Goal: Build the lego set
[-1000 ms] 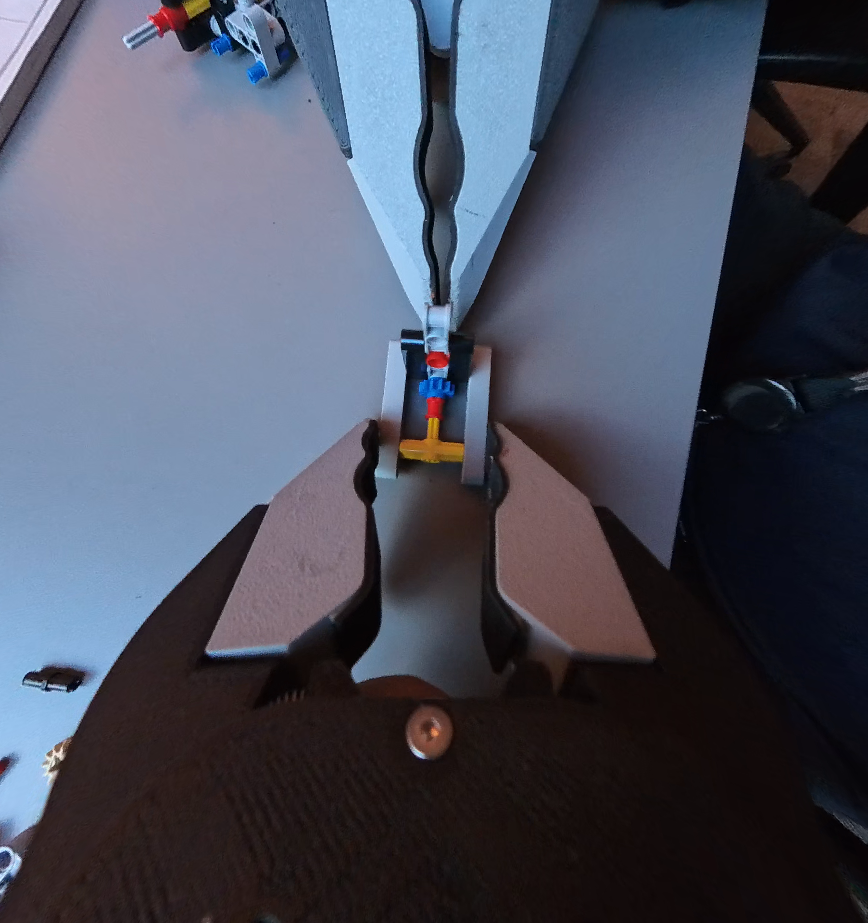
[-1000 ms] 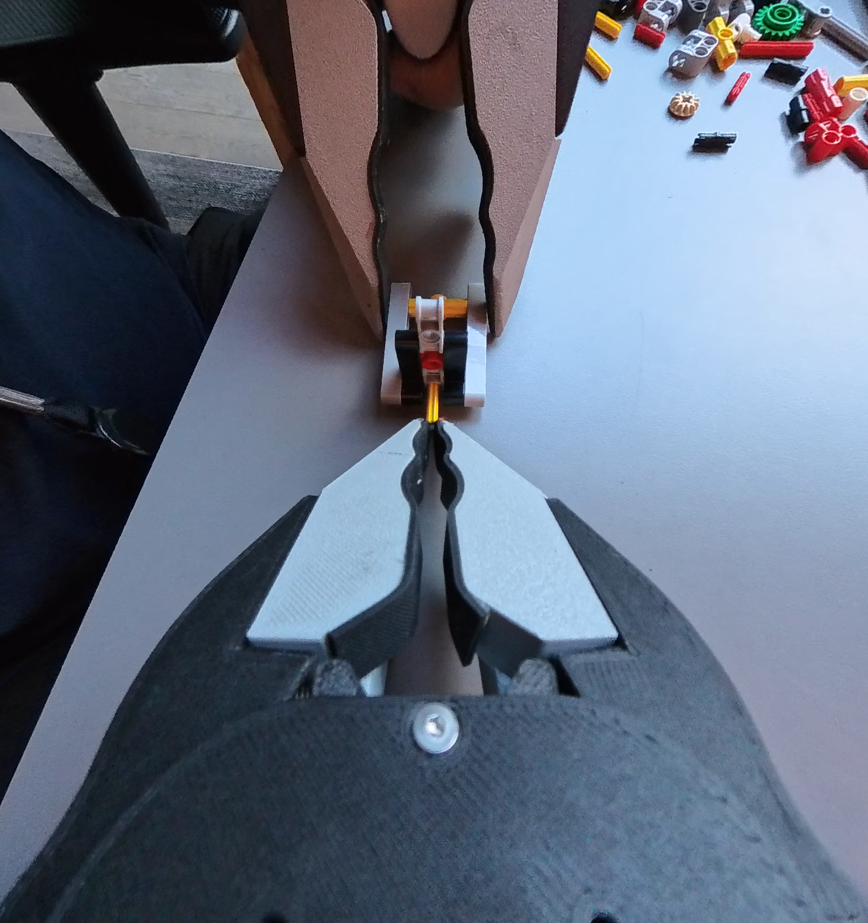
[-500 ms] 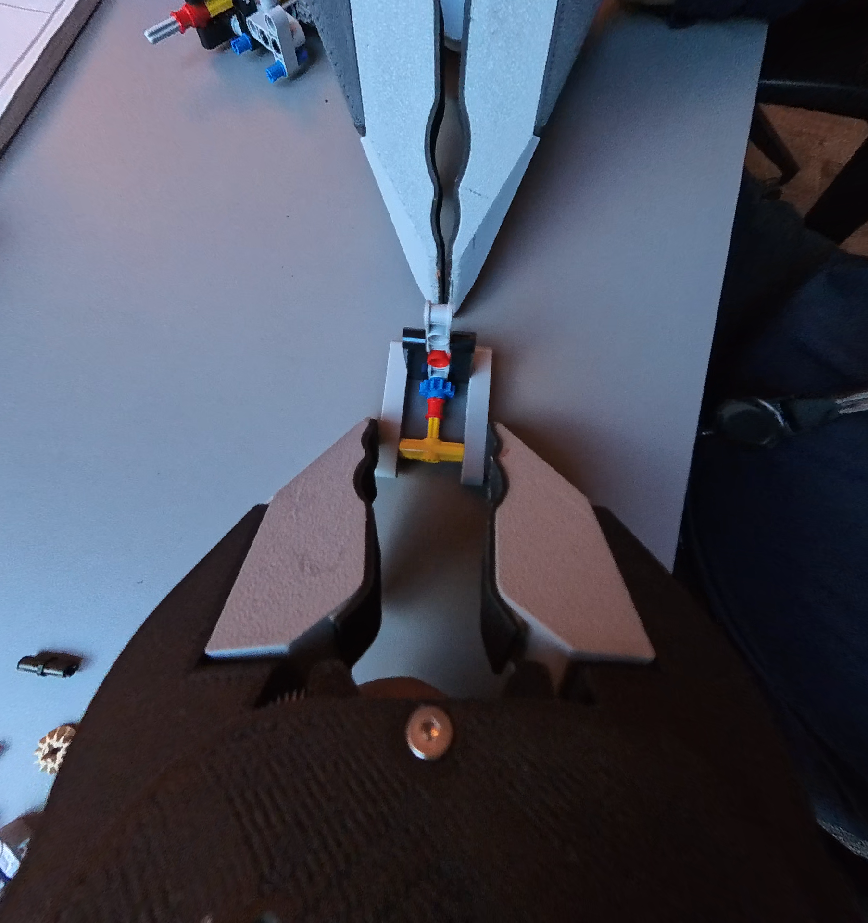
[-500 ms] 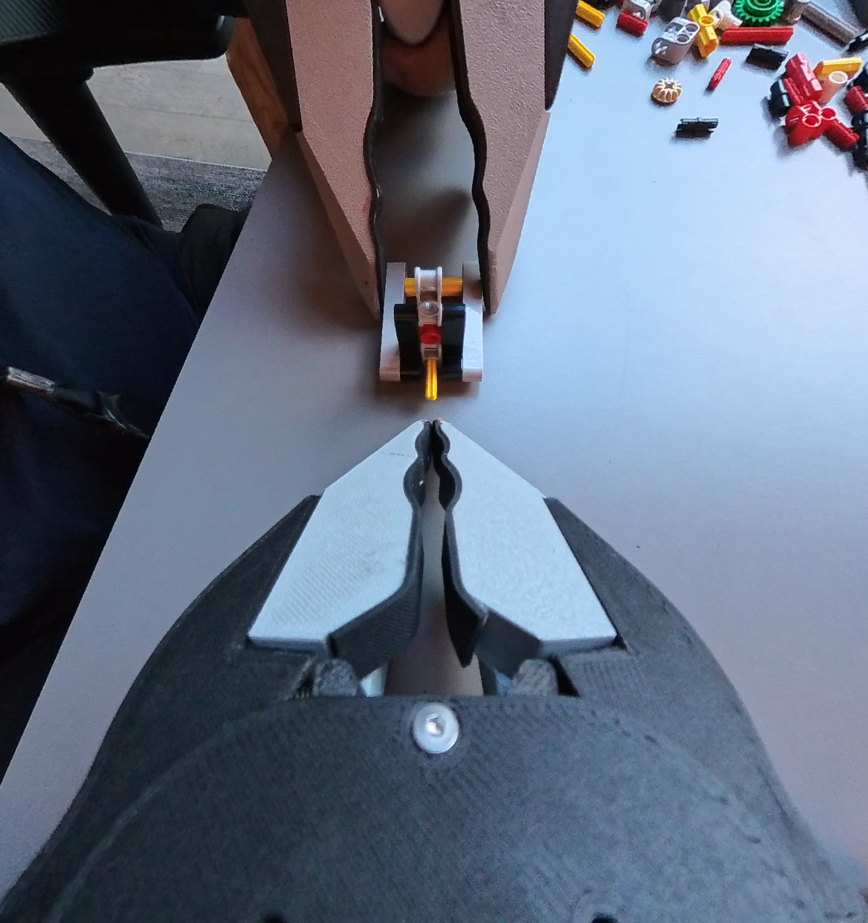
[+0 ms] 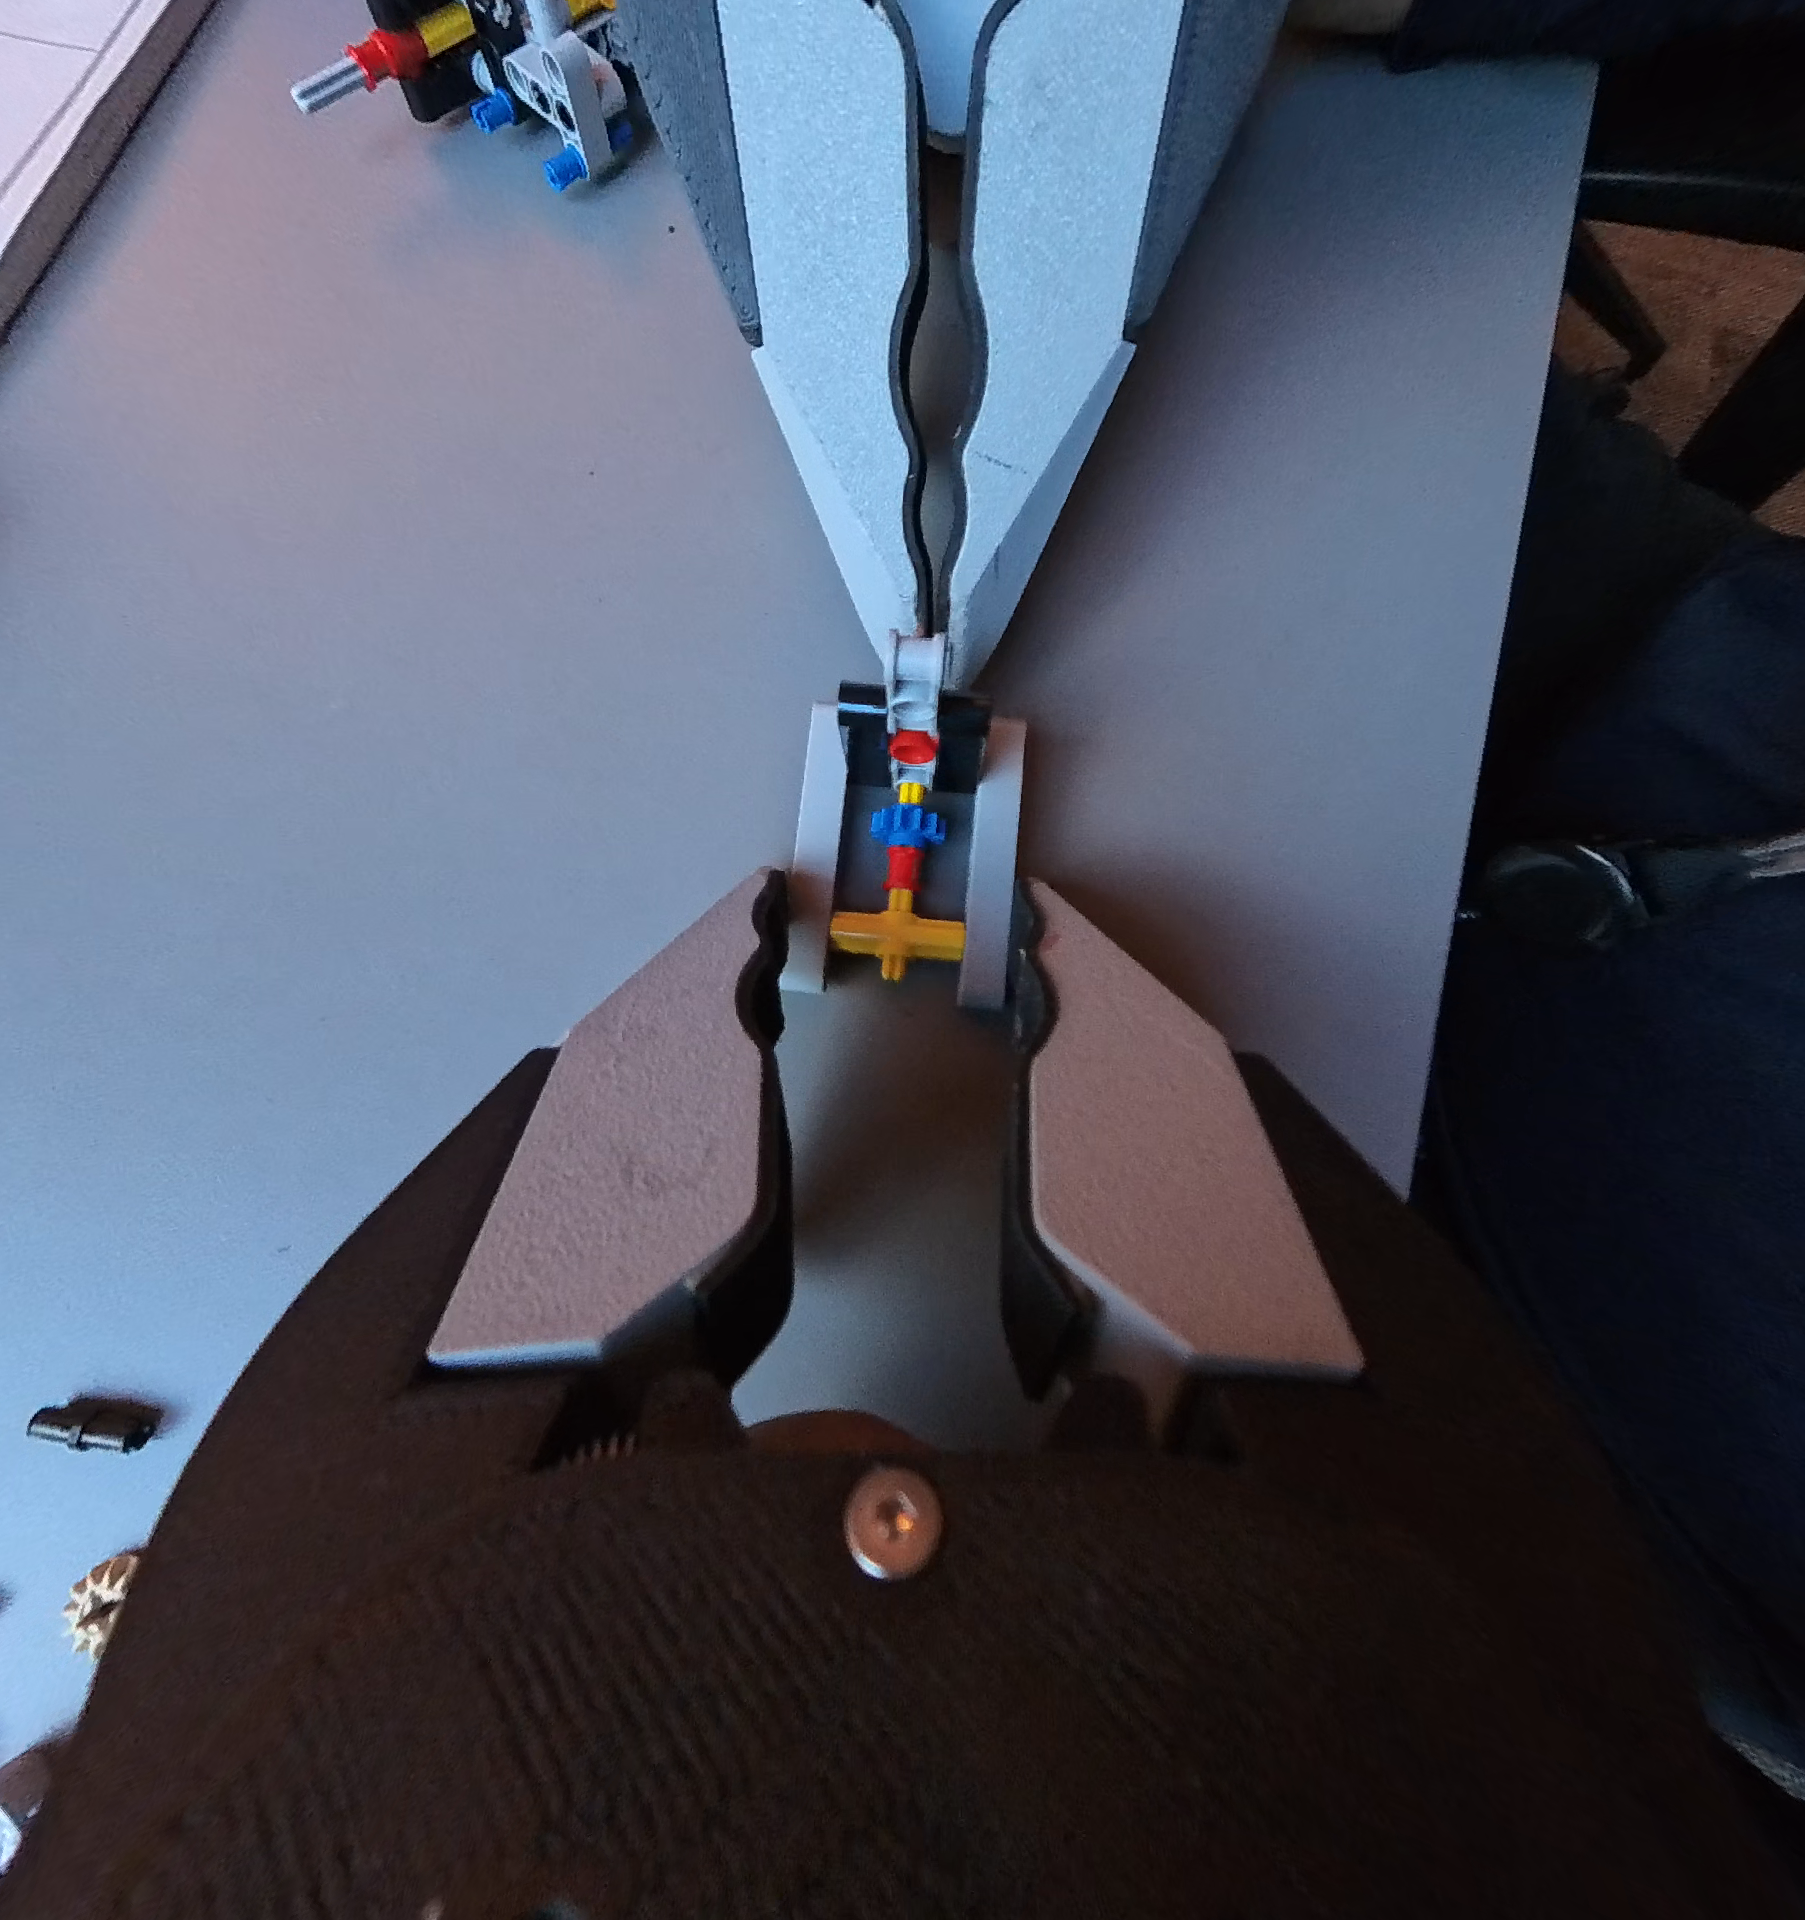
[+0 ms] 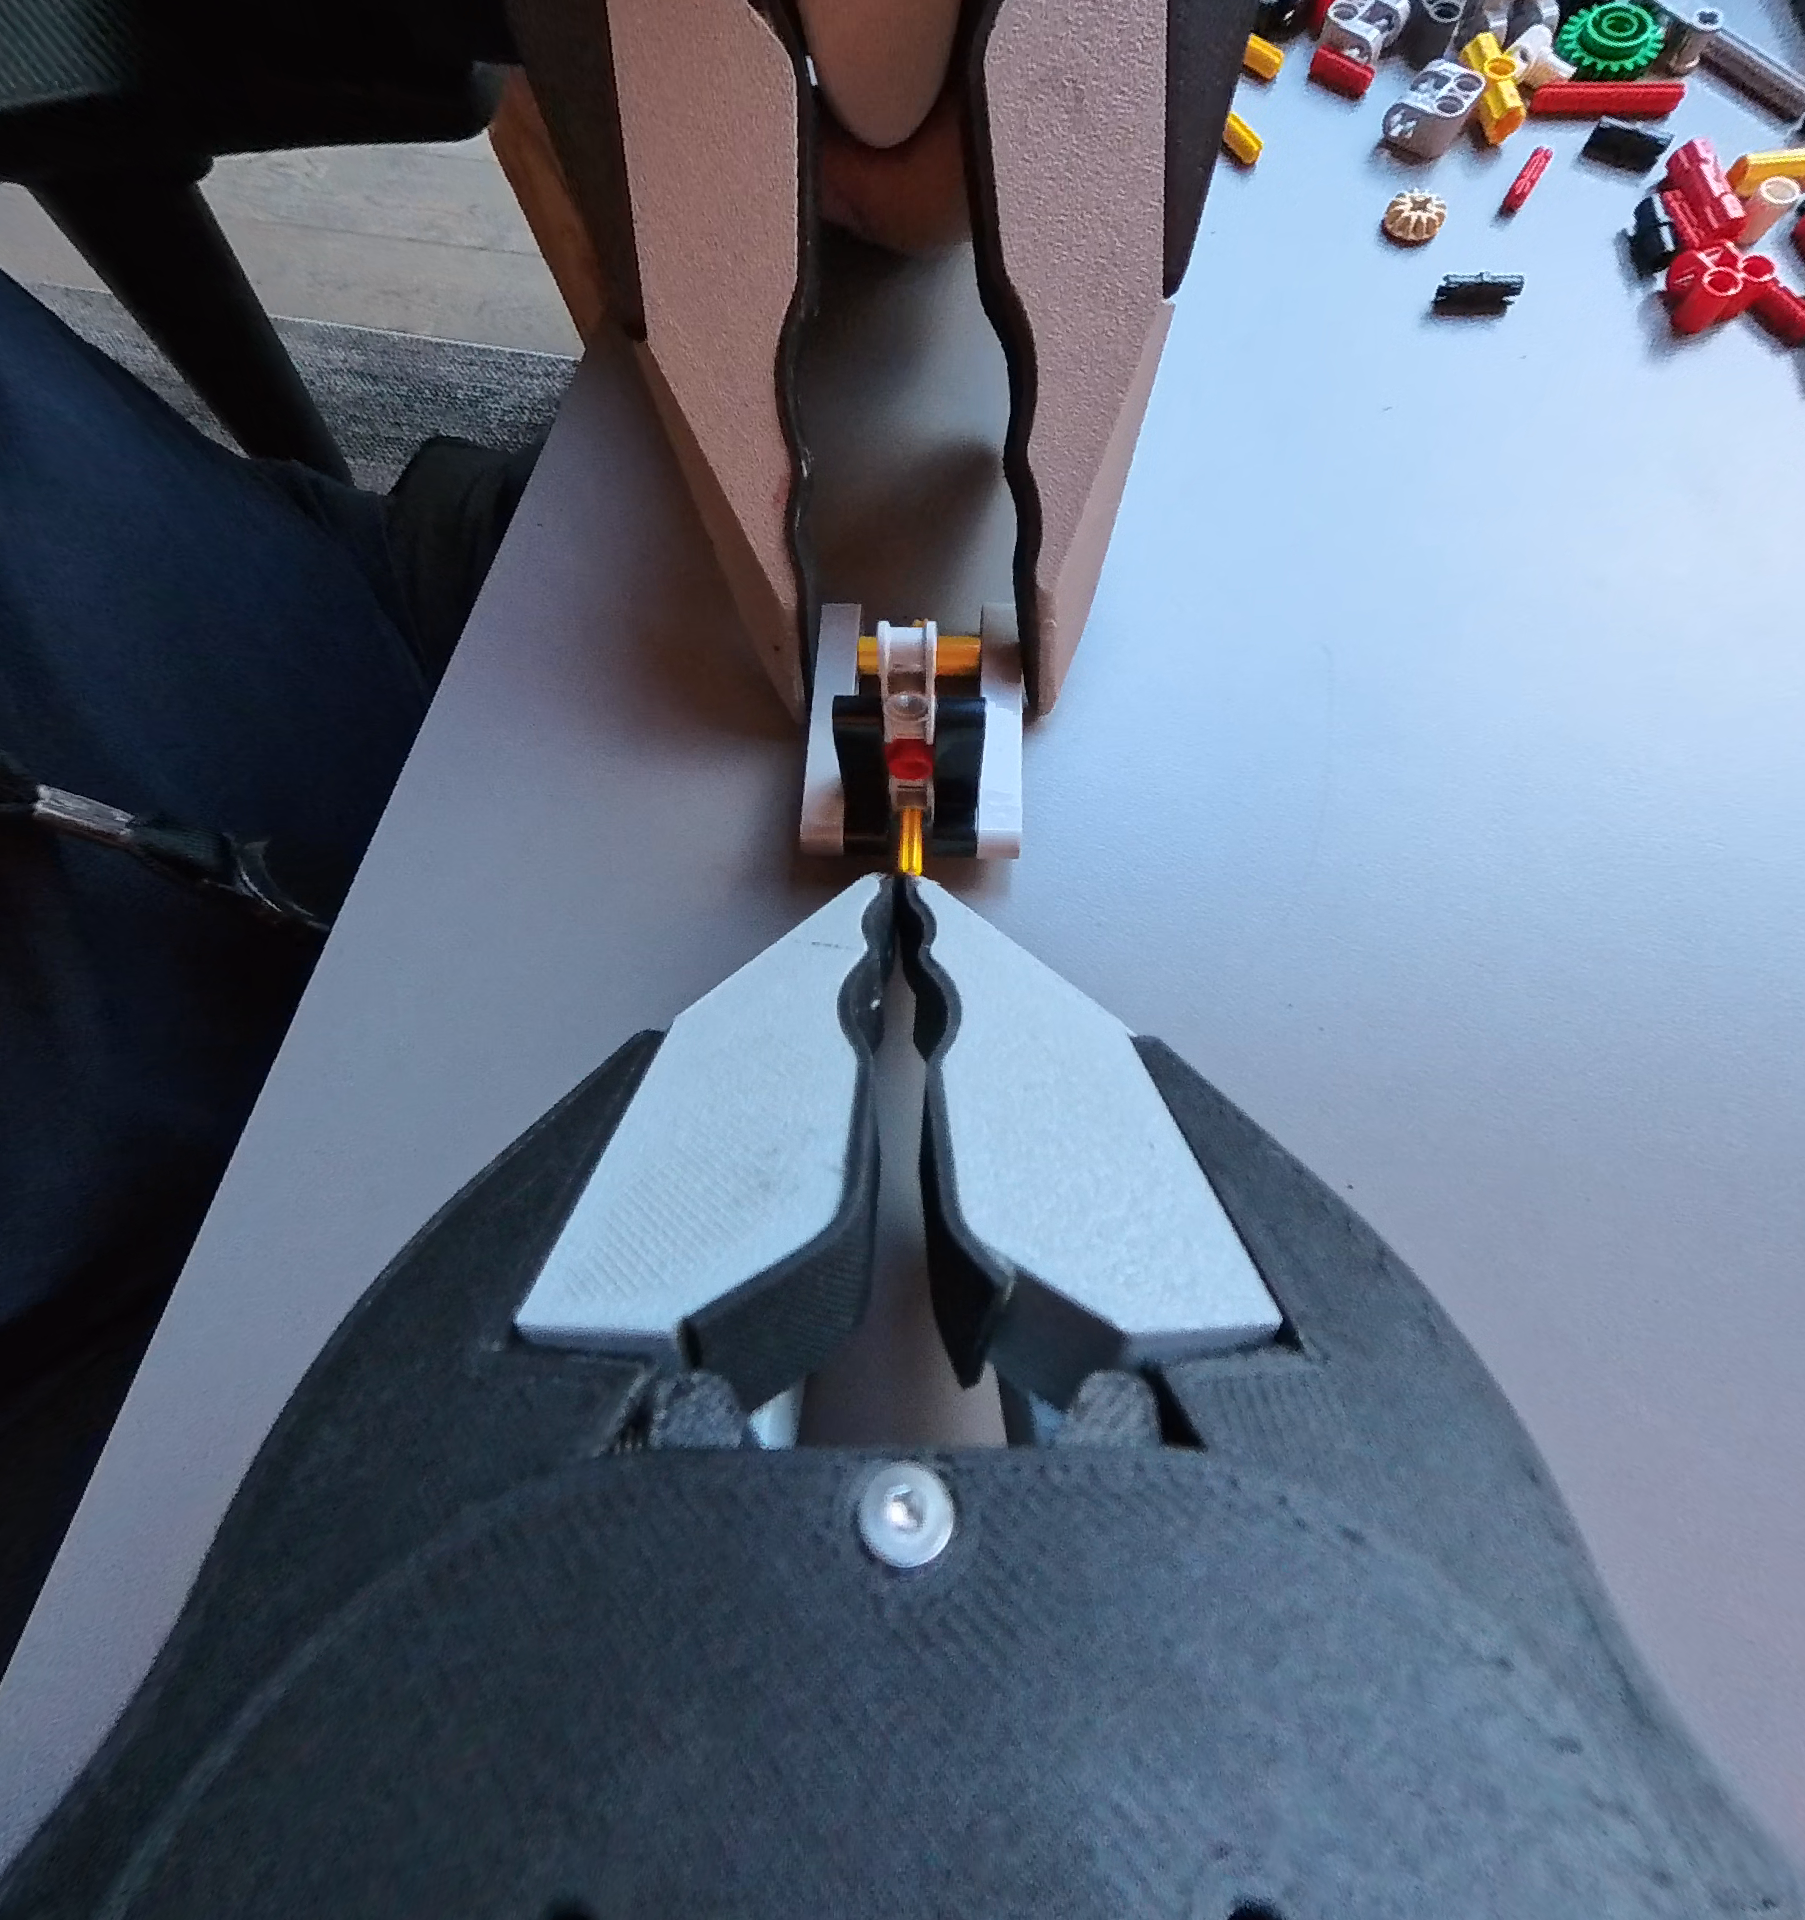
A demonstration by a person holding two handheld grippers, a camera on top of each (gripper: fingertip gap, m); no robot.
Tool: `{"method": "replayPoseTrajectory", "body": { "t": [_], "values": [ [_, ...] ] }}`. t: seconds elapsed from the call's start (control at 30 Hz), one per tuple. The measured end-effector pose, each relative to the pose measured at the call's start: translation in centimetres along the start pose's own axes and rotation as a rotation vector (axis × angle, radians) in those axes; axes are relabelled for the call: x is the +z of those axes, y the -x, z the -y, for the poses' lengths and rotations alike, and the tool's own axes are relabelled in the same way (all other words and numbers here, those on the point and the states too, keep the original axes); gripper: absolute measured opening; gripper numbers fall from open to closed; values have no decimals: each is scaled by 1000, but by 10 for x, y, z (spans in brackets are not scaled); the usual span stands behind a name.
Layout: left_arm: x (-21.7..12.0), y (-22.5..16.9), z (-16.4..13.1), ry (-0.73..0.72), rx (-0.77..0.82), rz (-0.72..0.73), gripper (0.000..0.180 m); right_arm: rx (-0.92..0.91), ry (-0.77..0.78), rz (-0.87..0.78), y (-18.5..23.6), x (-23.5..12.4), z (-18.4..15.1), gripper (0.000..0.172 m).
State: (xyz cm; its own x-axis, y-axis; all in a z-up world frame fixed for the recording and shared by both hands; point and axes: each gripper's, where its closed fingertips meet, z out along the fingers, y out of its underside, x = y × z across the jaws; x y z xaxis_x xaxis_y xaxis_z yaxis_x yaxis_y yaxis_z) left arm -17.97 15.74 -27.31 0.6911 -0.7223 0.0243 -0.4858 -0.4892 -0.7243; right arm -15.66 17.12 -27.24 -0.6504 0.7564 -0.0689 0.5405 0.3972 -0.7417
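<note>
From the left wrist view I see my left gripper (image 5: 900, 951) clamped across the two grey side beams of a small brick assembly (image 5: 908, 852) on the grey table (image 5: 306, 675) near its edge; this view alone shows the blue gear (image 5: 908, 826) and yellow cross piece (image 5: 896, 932). The right wrist view shows my right gripper (image 6: 898, 883) with tips together at the end of the yellow axle (image 6: 910, 844); I cannot tell if it is pinched. Only there do loose parts (image 6: 1604, 125) appear.

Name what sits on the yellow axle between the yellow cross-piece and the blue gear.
A red bush, threaded on the brick model's axle between cross-piece and blue gear; the left wrist view shows it.
</note>
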Motion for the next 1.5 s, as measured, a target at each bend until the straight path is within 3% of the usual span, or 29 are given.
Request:
{"method": "replayPoseTrajectory", "body": {
  "t": [0.47, 0.6, 0.73, 0.87, 1.1, 1.23, 1.5],
  "values": [
    [1, 0, 1, 2, 6, 13, 41, -2, -3, -19, -1, -5, -4, 1],
    [-4, 4, 1, -10, 9, 57, 58, 14, -5, -43, -4, -7, -6, 3],
    [-18, 6, -5, -43, -5, 102, 51, 41, -7, -44, -7, -10, -8, 4],
    [-29, -4, -2, -110, -24, 60, 25, 55, -9, -45, -9, -13, -10, 5],
    [-16, -15, -14, -1, -23, -1, 43, 38, -31, -15, -4, -17, -10, 14],
    [-14, -20, -12, 1, 33, 11, 32, 14, -11, -37, -3, -13, -10, 19],
    [-20, -18, -6, -59, -10, -16, 34, -1, -8, -73, -4, -9, -7, 29]
  ]
}}
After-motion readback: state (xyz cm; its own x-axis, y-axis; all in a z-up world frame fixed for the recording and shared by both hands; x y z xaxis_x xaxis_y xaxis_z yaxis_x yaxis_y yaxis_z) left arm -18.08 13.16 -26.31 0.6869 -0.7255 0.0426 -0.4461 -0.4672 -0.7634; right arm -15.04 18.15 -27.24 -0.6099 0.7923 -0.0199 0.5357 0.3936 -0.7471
